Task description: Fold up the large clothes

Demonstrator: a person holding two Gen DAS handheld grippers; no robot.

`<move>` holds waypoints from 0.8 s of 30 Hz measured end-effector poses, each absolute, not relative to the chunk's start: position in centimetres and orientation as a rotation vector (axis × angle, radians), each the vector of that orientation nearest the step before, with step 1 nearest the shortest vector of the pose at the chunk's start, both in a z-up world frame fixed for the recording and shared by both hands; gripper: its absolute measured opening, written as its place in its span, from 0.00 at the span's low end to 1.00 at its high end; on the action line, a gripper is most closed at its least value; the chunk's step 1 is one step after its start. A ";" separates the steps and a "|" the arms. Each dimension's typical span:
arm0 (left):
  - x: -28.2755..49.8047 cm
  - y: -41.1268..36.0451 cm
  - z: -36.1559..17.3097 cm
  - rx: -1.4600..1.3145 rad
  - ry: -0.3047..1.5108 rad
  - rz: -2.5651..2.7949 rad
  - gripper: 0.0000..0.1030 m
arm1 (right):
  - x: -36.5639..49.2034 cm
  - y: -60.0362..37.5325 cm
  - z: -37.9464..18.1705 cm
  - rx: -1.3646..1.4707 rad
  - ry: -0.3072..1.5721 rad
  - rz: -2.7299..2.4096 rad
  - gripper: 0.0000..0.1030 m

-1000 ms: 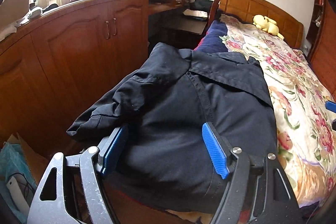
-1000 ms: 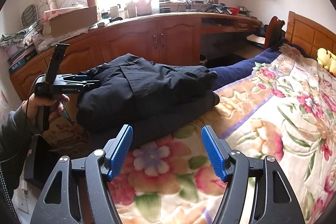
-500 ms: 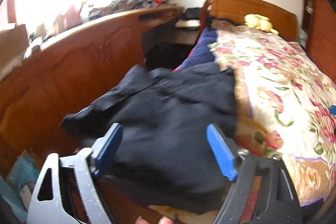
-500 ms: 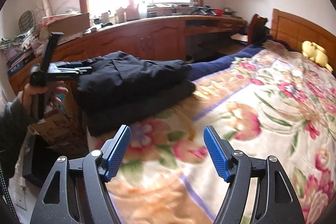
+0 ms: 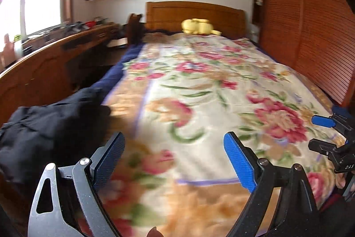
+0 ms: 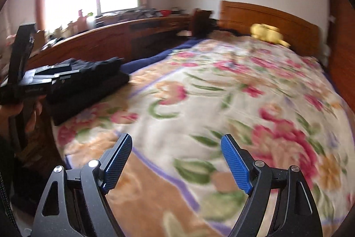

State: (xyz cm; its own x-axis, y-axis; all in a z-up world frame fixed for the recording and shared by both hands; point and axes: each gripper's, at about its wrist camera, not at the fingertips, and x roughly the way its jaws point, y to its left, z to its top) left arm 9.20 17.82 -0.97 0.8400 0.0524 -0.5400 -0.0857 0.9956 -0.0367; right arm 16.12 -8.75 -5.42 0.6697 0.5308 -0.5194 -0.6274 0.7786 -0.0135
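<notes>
At the far left, a long wooden counter point(image 6: 115, 37) is running under the window. Just right of it, the dark folded garment point(image 6: 88, 79) is lying on the near left edge of the bed, on the floral blanket point(image 5: 199, 90), partly hanging toward the bed's side. The left tool point(image 5: 175, 159) is hovering right of the garment over bare blanket, its jaws opening with nothing between them. Further right, the right tool point(image 6: 176, 159) is also over bare blanket, jaws opening and empty. A yellow plush toy point(image 5: 198, 26) is sitting far off by the headboard.

The fold looks finished, so the step in hand is probably clearing away from the pile. Doing it well means keeping both tools high enough not to be snagging the blanket, and not brushing the stacked layers, which could slide off the bed's edge.
</notes>
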 end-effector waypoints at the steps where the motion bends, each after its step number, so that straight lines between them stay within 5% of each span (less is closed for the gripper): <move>1: 9.4 16.4 -1.0 -0.063 0.567 0.046 0.88 | 15.7 -10.0 -5.3 -0.179 0.517 0.628 0.81; 24: 5.1 0.8 3.0 -0.036 0.469 -0.058 0.88 | 1.8 -19.5 -2.4 -0.002 0.327 0.295 0.81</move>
